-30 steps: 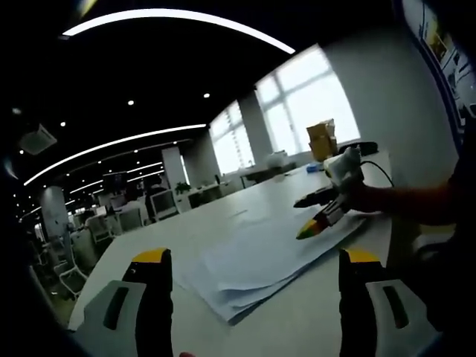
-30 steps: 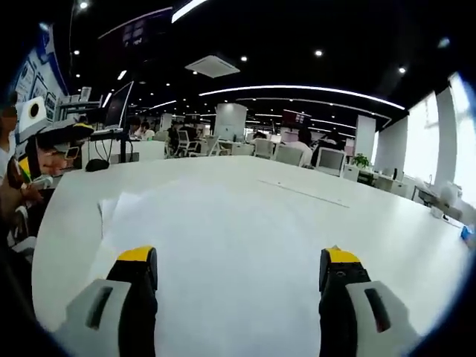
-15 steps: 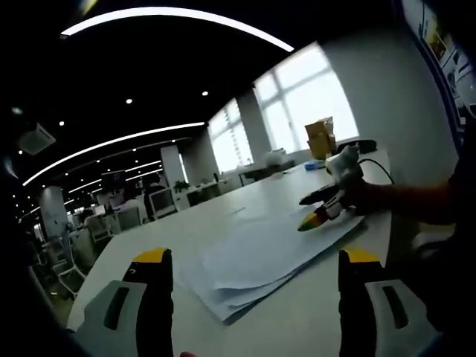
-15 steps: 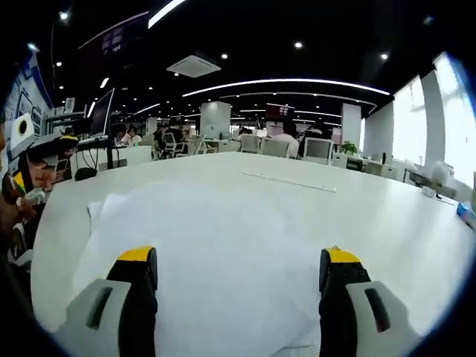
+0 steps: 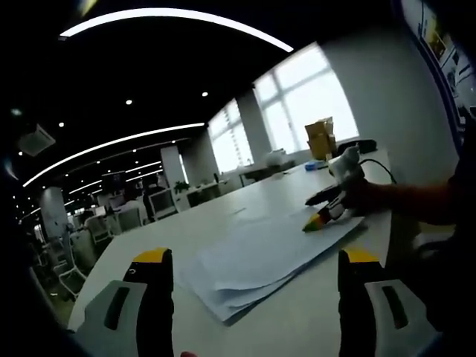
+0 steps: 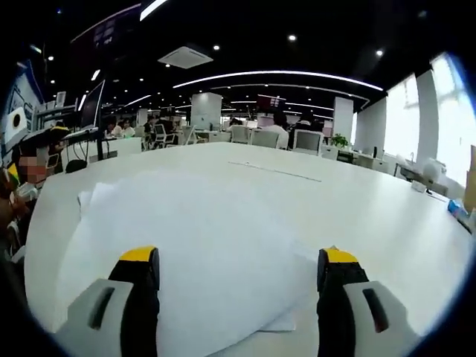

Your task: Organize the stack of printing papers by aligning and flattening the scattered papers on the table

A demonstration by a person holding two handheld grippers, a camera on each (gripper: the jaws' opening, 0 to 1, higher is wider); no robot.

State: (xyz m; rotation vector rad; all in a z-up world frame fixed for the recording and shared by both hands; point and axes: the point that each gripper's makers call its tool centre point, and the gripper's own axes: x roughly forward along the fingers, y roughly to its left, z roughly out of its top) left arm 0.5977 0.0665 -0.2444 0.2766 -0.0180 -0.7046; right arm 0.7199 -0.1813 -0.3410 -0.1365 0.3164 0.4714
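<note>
White paper stack [image 5: 264,260] lies on the white table [image 5: 223,212], sheets fanned, edges uneven. Left gripper [image 5: 253,286] just short of stack, jaws apart. Right gripper [image 6: 234,286] over stack, jaws apart. No legible writing.

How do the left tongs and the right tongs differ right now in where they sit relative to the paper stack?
The left tongs hang short of the paper stack, at its near corner over bare table; the right tongs sit over the stack, sheets running between their jaws. In the left gripper view the right tongs' tips reach the stack's far edge. Both stand open and hold nothing.
</note>
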